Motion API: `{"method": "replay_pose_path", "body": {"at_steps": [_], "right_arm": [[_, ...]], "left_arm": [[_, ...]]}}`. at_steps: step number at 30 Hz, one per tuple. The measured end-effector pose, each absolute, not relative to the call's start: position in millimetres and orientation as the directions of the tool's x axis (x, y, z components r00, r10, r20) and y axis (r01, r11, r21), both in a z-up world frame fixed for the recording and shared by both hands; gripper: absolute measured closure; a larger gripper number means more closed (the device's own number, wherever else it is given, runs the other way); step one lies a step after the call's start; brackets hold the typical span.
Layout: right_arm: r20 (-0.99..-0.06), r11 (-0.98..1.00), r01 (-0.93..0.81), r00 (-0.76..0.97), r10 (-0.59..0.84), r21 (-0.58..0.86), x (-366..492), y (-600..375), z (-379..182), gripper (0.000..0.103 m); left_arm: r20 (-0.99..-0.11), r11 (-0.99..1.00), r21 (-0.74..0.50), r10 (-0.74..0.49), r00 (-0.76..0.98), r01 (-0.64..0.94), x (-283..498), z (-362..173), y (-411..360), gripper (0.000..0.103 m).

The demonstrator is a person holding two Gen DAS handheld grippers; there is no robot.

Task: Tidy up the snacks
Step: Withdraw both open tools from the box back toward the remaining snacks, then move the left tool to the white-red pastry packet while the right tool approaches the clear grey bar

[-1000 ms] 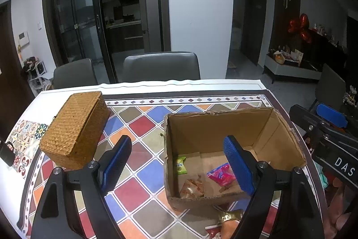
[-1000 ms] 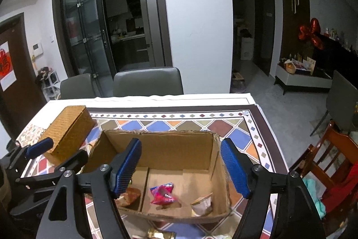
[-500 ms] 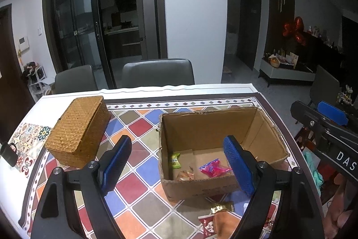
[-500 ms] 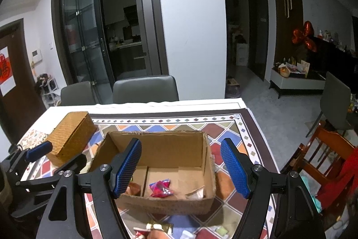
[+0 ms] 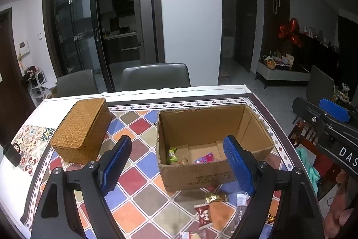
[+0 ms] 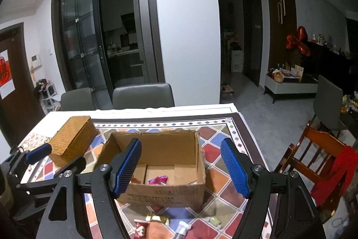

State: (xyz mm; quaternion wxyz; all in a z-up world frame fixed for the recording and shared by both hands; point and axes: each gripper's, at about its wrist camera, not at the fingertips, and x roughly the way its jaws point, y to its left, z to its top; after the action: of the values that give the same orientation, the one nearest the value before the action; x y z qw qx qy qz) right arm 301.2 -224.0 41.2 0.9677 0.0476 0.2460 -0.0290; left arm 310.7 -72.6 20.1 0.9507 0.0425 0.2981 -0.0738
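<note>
Hovering above the patterned tablecloth in the left wrist view, the left gripper stood spread and empty, the cardboard box ahead holding a green packet and a pink one. Loose snacks lay just before the box. From the right wrist view, the right gripper was likewise apart, holding nothing; the near packets, partly cut off, probably needed 1 gripper lowered and closed next.

Empty left tongs above cardboard box
</note>
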Motion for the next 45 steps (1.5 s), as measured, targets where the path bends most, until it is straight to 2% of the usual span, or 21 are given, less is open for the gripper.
{"method": "replay_pose_path", "body": {"at_steps": [45], "right_arm": [[-0.484,0.993,0.092,0.874,-0.047,0.071,210.2,-217.4,9.0,0.029]], "left_arm": [[-0.575,0.983,0.052,-0.115,0.810,0.177,217.3,-11.9,-66.4,0.019]]}}
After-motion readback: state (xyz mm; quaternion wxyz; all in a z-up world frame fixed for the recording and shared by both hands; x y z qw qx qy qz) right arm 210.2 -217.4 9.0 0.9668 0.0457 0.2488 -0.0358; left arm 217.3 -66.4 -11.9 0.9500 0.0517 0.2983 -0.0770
